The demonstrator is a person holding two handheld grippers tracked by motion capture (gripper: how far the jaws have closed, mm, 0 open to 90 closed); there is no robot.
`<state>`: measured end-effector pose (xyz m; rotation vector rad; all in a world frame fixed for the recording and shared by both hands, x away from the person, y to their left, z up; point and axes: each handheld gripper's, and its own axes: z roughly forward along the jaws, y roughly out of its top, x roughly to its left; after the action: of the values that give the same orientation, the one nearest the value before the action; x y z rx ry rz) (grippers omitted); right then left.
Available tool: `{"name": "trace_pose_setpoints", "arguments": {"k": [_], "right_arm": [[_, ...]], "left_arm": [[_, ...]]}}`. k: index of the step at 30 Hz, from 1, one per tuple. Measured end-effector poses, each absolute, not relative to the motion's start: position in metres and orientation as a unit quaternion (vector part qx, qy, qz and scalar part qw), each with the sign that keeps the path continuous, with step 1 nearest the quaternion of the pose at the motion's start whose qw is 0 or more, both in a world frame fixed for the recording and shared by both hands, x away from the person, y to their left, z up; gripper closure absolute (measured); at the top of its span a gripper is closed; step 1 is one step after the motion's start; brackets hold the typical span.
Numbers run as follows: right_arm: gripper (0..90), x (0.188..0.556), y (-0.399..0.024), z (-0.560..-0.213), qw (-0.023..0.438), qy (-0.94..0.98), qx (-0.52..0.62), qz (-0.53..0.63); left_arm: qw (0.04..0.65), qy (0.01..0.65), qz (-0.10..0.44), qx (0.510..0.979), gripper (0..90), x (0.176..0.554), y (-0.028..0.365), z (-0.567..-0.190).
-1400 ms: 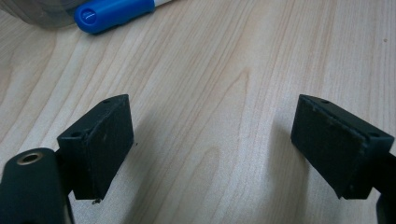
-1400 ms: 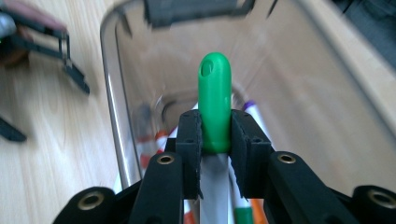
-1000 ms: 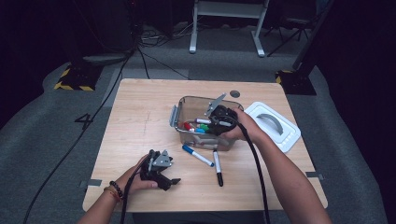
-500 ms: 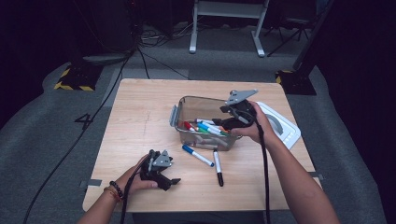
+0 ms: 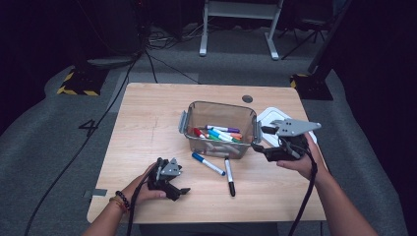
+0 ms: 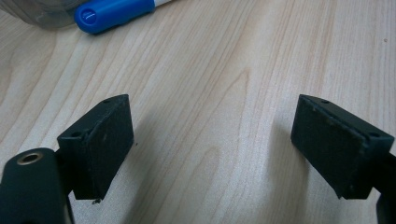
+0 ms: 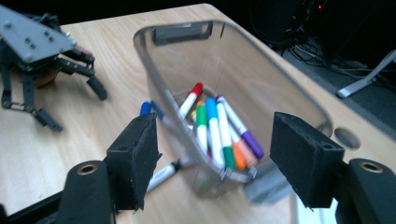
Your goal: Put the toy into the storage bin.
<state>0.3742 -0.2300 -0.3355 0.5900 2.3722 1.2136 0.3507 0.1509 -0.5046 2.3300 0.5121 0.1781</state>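
Having just been opening, the right gripper (image 5: 261, 139) is held empty beside the clear bin (image 5: 220, 110) of coloured markers (image 5: 219, 133). The left gripper (image 6: 212, 144) is seen released over bare table (image 5: 147, 118). No writing is legible.

Left gripper (image 5: 183, 191): black linkage frame topped by a grey three-cornered plate, black cable trailing along the forearm; a dark beaded bracelet (image 5: 121, 199) and a thin orange band circle the wrist. Right gripper (image 5: 262, 139): the same black frame, grey three-cornered plate with small dark screws, black cable. Each jaw ends in a black rectangular block faced with a matt pad (image 6: 106, 140), and brass-ringed pivot holes sit behind the blocks. Forearms bare, unsleeved.
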Motion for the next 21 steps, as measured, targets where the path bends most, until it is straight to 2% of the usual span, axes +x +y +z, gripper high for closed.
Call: {"name": "trace_pose_setpoints", "arguments": {"k": [8,9,21], "right_arm": [[33.7,0.349,-0.235,-0.382,0.208,0.847,0.226,0.434],[33.9,0.346,-0.232,-0.399,0.199,0.852,0.227,0.427],[33.4,0.334,-0.198,-0.466,0.113,0.887,0.223,0.388]], "left_arm": [[0.366,0.199,0.069,0.906,13.5,0.351,0.151,-0.505],[0.366,0.199,0.069,0.906,13.5,0.351,0.151,-0.505],[0.366,0.199,0.070,0.906,13.5,0.350,0.151,-0.505]]}}
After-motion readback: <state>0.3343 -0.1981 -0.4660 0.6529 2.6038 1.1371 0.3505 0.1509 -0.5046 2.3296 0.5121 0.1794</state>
